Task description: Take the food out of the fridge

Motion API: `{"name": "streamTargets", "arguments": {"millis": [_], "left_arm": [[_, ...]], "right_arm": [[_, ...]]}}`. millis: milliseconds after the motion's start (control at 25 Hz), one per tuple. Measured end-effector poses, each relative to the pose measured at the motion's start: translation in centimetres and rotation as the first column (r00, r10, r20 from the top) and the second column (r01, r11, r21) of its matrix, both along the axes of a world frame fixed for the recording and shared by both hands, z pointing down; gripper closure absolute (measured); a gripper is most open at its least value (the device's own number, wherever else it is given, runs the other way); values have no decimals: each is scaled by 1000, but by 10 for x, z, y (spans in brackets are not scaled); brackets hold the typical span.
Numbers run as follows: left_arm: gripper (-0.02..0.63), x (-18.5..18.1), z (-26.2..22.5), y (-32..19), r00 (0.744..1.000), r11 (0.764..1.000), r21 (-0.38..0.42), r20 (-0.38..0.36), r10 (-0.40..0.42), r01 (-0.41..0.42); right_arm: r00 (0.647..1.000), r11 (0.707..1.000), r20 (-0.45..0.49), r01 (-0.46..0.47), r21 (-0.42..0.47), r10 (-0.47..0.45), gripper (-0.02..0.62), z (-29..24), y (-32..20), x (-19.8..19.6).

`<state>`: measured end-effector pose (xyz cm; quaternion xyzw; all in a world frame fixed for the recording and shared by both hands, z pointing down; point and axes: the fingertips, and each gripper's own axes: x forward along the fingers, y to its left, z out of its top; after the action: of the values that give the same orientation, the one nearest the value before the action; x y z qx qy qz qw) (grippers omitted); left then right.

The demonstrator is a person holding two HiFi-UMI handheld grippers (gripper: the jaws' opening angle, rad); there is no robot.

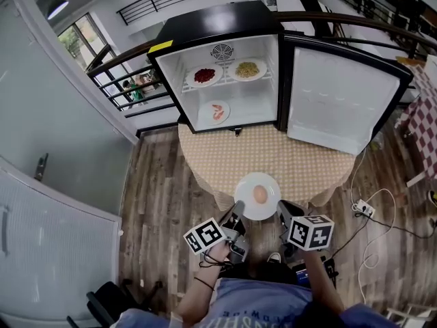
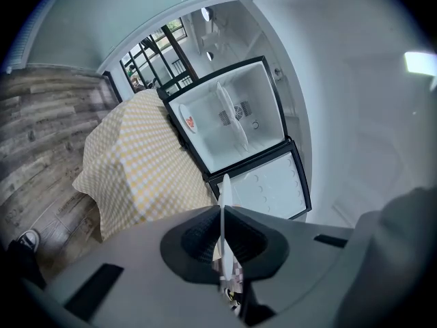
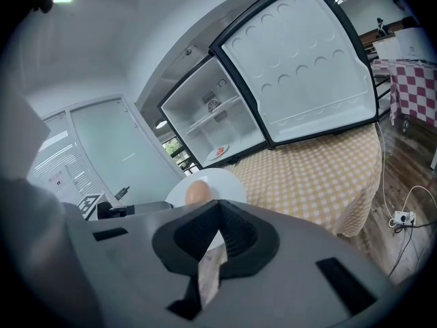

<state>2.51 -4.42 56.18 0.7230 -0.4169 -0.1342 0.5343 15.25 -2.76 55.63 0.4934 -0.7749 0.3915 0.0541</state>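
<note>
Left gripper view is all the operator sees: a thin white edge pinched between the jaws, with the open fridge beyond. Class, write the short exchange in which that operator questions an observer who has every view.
Operator: What is the white edge in my jaws?
Observer: The rim of a white plate; the head view shows a round tan food sitting on it.
Operator: Am I carrying it alone?
Observer: No. The right gripper is shut on the opposite side of the rim, so the plate hangs between the two.
</note>
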Motion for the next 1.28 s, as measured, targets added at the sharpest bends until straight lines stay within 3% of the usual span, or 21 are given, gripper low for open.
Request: {"name": "streamTargets", "arguments": {"millis": [680,1280], "left_arm": [[583,-92,-4,37,998,998,-6,1,61,-61],[583,-143,-3,97,986,987,7,-41,161,-161]], "right_arm": [[998,998,0,-68,9,68,581,-15,28,-83],[987,987,11,-163,10,163,581,-16,105,-140]]}}
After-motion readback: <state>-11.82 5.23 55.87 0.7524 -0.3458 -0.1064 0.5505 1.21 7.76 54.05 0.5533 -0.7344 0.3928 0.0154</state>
